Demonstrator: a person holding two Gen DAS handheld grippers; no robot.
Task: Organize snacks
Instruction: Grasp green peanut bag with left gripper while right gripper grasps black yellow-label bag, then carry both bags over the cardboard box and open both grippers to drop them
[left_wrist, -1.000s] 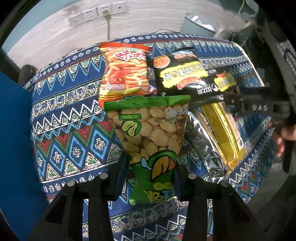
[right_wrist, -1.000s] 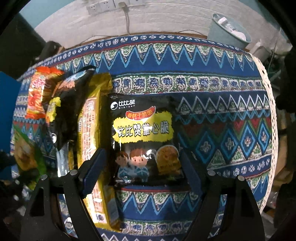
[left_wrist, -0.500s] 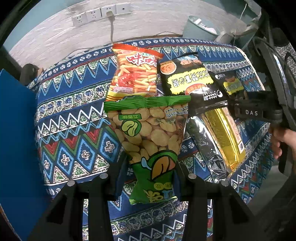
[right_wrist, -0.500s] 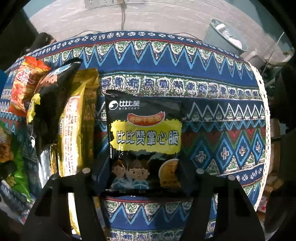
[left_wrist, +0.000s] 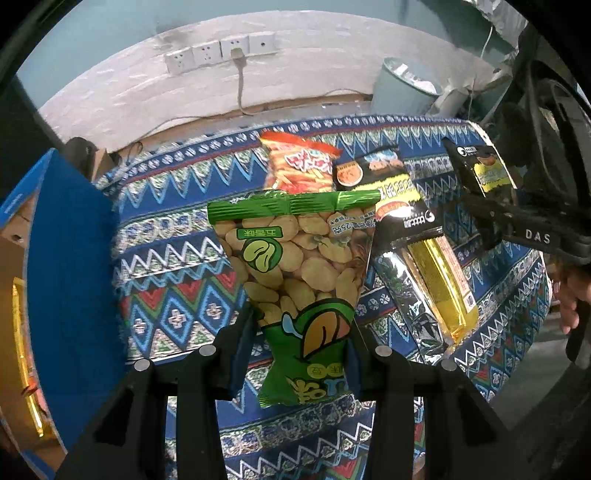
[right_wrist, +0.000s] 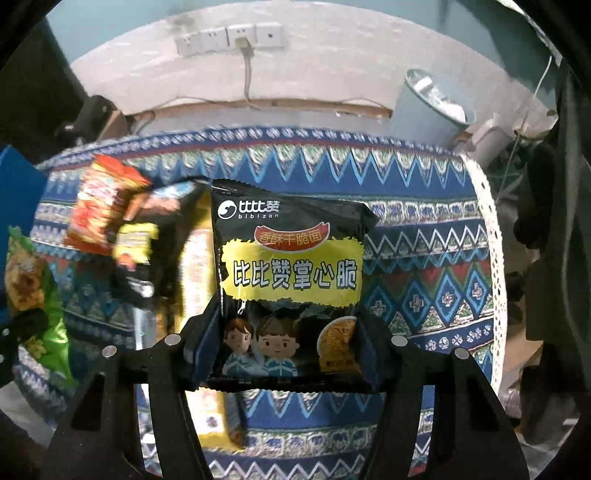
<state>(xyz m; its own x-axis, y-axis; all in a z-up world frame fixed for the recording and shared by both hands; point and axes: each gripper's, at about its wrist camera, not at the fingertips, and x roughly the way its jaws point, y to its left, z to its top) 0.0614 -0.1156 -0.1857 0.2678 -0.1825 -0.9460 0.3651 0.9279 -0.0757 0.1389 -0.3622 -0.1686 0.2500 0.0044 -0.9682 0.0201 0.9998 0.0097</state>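
My left gripper (left_wrist: 301, 343) is shut on a green bag of broad beans (left_wrist: 295, 266) and holds it above the patterned tablecloth (left_wrist: 166, 266). My right gripper (right_wrist: 290, 339) is shut on a black noodle-snack packet (right_wrist: 288, 280), lifted off the cloth; it also shows in the left wrist view (left_wrist: 480, 166). On the cloth lie an orange-red snack bag (left_wrist: 299, 166), a second black packet (left_wrist: 388, 188), a yellow packet (left_wrist: 443, 280) and a silver packet (left_wrist: 410, 291).
A blue box (left_wrist: 70, 277) stands at the left edge of the table. A grey bin (left_wrist: 406, 86) sits behind the table by the wall with power sockets (left_wrist: 221, 51). The cloth's lace edge (right_wrist: 491, 236) runs down the right side.
Both grippers have risen and pulled back with their packets. The black packet went from lying on the cloth to hanging in the right gripper. More wall and the blue box show.
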